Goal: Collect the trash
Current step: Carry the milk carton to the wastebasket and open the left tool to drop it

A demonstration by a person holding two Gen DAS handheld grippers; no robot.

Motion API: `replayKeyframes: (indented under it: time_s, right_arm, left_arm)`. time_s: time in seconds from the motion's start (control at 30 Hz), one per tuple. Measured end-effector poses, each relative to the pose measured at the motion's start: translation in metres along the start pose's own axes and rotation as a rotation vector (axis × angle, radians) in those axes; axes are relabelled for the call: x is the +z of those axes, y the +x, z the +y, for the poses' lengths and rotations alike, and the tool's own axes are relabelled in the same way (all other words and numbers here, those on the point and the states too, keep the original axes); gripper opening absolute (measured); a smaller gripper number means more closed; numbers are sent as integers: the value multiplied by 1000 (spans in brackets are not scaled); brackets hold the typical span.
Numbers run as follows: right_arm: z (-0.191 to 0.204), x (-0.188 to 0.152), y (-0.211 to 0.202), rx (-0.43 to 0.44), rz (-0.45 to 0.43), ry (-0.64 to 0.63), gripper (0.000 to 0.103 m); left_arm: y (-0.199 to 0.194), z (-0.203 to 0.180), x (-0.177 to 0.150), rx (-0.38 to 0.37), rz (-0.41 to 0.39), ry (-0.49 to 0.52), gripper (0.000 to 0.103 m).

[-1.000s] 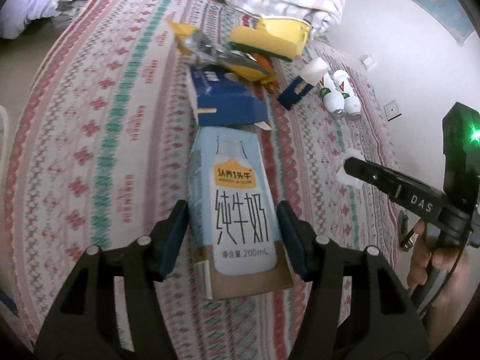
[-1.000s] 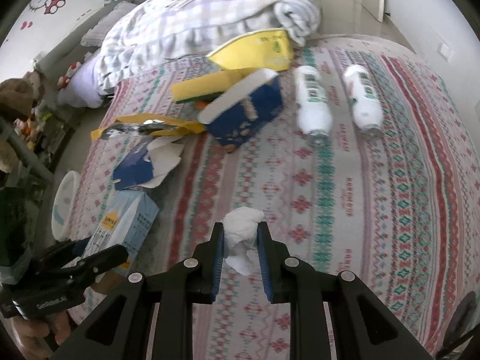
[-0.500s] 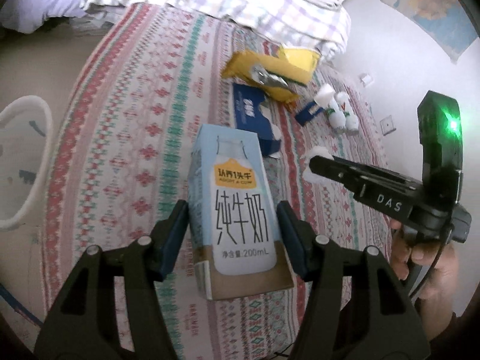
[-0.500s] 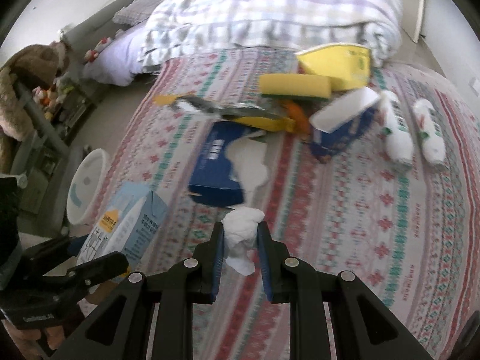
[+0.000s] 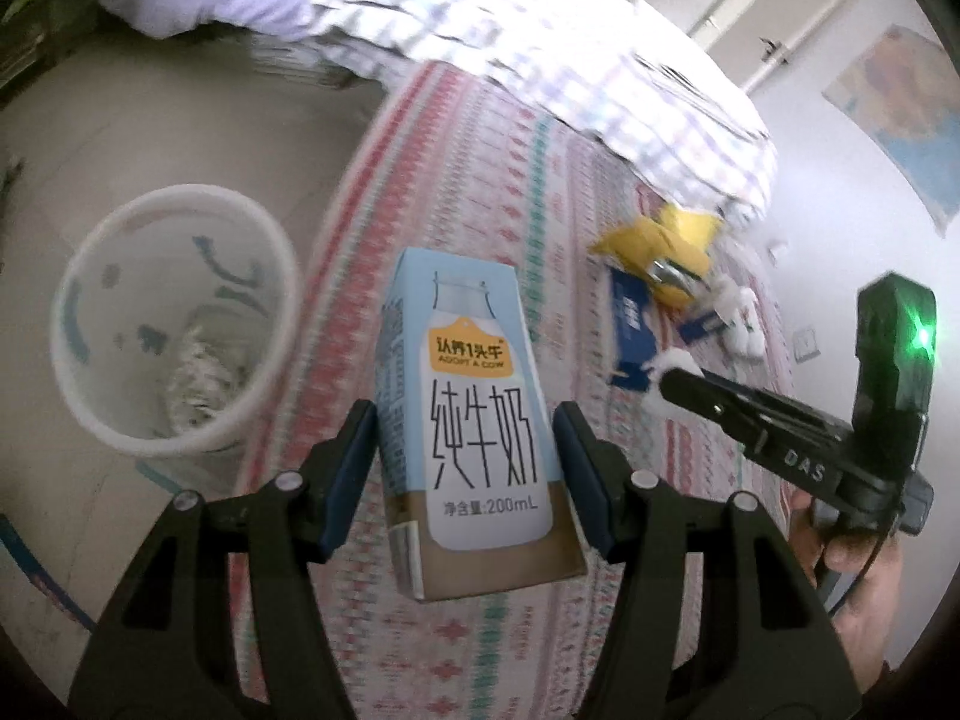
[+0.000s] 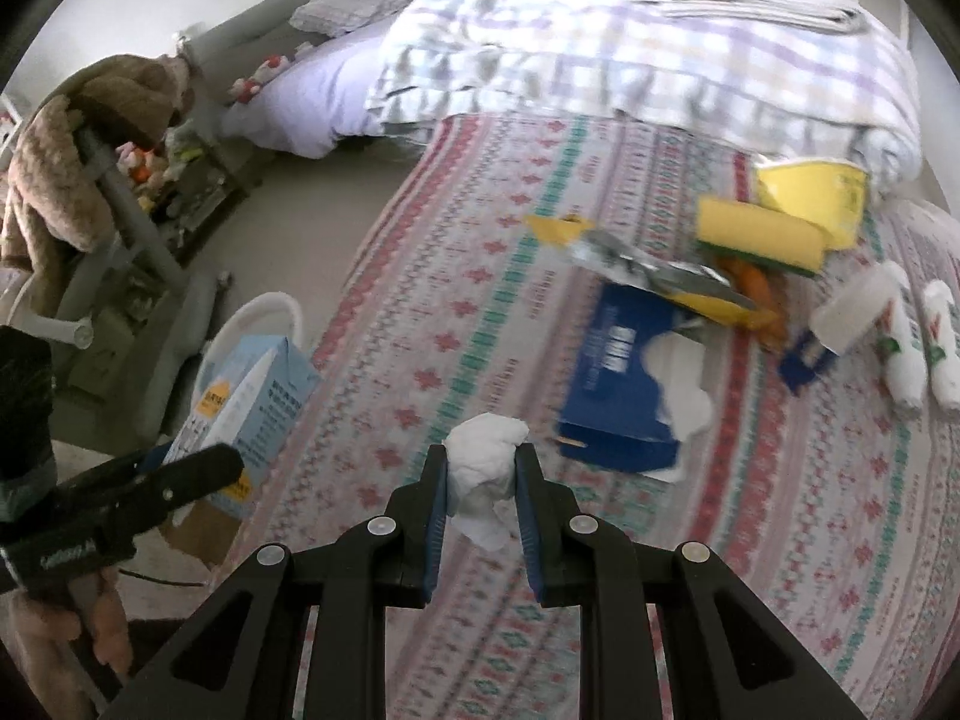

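My left gripper (image 5: 465, 474) is shut on a light blue milk carton (image 5: 474, 414) and holds it in the air above the bed's left edge. A white trash bin (image 5: 174, 324) stands on the floor to the left of the carton. My right gripper (image 6: 480, 480) is shut on a crumpled white tissue (image 6: 486, 462) above the patterned bedspread (image 6: 456, 312). The carton (image 6: 246, 396) and the bin's rim (image 6: 264, 306) also show in the right wrist view at the left. The right gripper with its tissue (image 5: 675, 369) shows at the right of the left wrist view.
More trash lies on the bed: a torn blue box (image 6: 624, 396), a yellow foil wrapper (image 6: 654, 276), a yellow sponge (image 6: 756, 234), a yellow bag (image 6: 810, 192) and two white bottles (image 6: 918, 354). A folded checked quilt (image 6: 630, 48) lies behind. A chair with a brown plush (image 6: 66, 138) stands left.
Both grippers have swung left with their loads. The left gripper carried the carton off the bedspread toward the bed's edge, and the trash bin has come fully into view.
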State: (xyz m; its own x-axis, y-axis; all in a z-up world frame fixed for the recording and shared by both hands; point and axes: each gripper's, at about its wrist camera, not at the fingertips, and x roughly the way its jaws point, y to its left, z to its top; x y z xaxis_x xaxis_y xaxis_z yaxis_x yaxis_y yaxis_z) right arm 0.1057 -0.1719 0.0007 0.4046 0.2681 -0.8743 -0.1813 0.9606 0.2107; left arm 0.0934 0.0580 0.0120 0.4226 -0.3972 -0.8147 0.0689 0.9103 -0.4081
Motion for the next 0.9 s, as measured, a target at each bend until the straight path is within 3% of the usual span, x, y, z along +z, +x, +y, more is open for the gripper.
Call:
replayKeyframes:
  time_s: [0.47,0.63,0.7,0.77,0.9]
  right_arm:
    - [62,14,30,50,-12,-75,22]
    - [74,17,37,63,-14,-93,22]
    - [79,20,41,69,-16,-97,22]
    - [84,22,46,83,-10,-93,22]
    - [91,27,56,120,12,-84,22]
  left_arm:
    - [-1,76,30,166,-79,-99,61]
    - [-1,96,37,182,-88,-137,62]
    - [-2,99,38,200,-87,-140,69]
    - [-8,101,39,267,-95,-140,91]
    - [-20,104,39,315,-95,-132,92]
